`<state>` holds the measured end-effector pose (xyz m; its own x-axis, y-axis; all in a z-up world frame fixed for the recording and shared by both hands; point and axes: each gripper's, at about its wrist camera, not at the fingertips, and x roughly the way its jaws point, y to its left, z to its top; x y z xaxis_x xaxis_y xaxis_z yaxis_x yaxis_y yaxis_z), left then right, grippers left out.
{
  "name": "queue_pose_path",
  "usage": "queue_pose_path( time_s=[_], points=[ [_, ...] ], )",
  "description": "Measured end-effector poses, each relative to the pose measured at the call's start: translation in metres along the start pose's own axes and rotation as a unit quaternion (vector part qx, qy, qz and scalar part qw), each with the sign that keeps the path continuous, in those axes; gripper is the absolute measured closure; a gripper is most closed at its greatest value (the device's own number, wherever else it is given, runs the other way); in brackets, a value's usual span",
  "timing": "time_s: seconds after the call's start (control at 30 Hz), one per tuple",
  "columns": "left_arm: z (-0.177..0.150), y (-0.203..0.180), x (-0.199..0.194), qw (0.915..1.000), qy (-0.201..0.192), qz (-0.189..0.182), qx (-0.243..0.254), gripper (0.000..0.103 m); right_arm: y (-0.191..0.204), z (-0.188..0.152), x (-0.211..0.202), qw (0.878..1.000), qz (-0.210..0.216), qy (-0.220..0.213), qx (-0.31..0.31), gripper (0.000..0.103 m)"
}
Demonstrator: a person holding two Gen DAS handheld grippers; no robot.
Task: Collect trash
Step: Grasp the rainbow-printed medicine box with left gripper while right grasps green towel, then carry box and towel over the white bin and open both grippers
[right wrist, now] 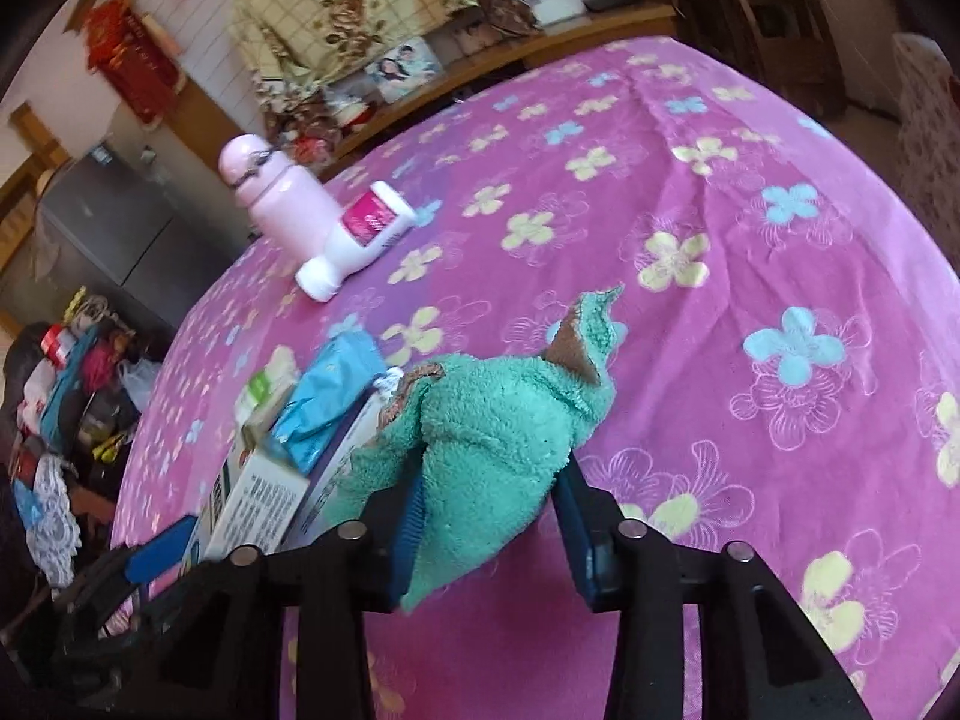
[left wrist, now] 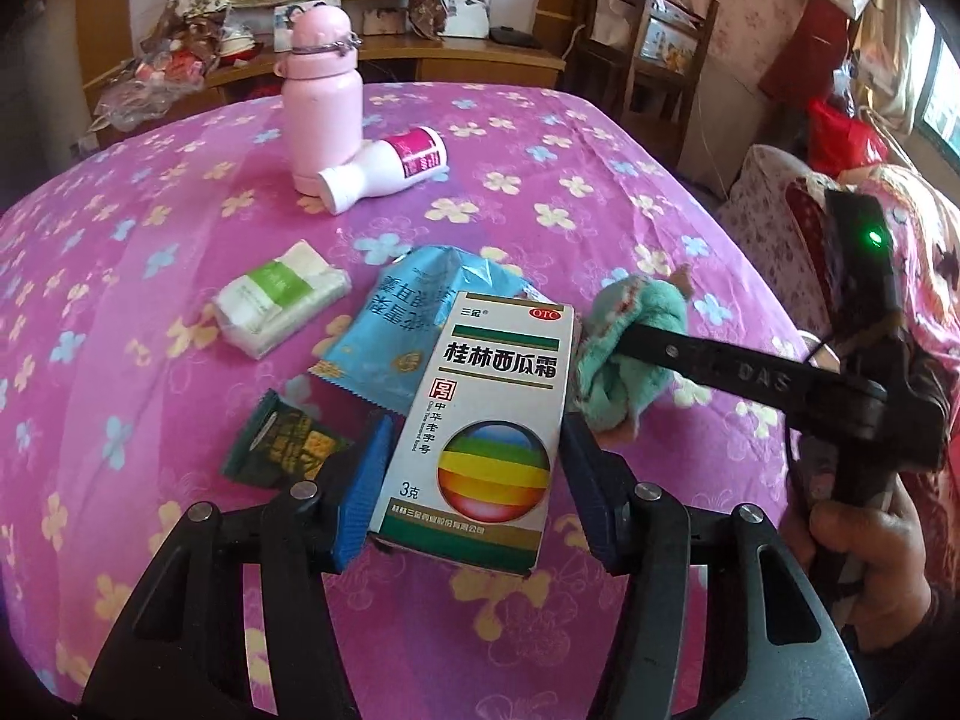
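Note:
My left gripper point(left wrist: 474, 468) is shut on a white medicine box point(left wrist: 480, 420) with a rainbow ball print, held above the pink flowered tablecloth point(left wrist: 540, 192). My right gripper point(right wrist: 489, 516) is shut on a crumpled green cloth point(right wrist: 498, 420), just right of the box point(right wrist: 258, 498); the cloth also shows in the left wrist view point(left wrist: 630, 354). Behind the box lies a blue snack wrapper point(left wrist: 396, 324), a dark green wrapper point(left wrist: 282, 444) and a tissue pack point(left wrist: 276, 306).
A pink flask point(left wrist: 324, 102) stands at the far side with a white bottle point(left wrist: 390, 168) lying against it. Wooden chairs point(left wrist: 654, 60) stand beyond the table's right edge. A shelf with clutter point(left wrist: 240, 54) runs behind the table.

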<state>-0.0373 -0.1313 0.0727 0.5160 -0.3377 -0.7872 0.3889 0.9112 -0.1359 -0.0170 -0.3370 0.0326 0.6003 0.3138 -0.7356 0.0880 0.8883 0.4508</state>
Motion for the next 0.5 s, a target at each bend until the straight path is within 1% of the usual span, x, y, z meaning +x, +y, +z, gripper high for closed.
queue_pose_path(
  time_s=[0.1,0.2,0.33,0.5],
  points=[
    [-0.002,-0.003,-0.006,0.9999,-0.005,-0.006,-0.007,0.048,-0.004,-0.005,-0.023,1.000,0.005,-0.008,-0.011,0.066],
    [-0.005,-0.015,-0.010,0.9999,-0.011,-0.009,-0.004,0.048,-0.012,-0.010,-0.045,1.000,-0.005,-0.012,-0.019,0.066],
    [-0.008,-0.041,-0.011,0.9997,-0.013,-0.015,0.010,0.048,-0.030,-0.019,-0.075,1.000,-0.016,-0.019,-0.016,0.066],
    [-0.010,-0.074,-0.010,0.9991,-0.018,-0.023,0.029,0.048,-0.054,-0.031,-0.104,0.999,-0.031,-0.022,-0.008,0.066]
  ],
)
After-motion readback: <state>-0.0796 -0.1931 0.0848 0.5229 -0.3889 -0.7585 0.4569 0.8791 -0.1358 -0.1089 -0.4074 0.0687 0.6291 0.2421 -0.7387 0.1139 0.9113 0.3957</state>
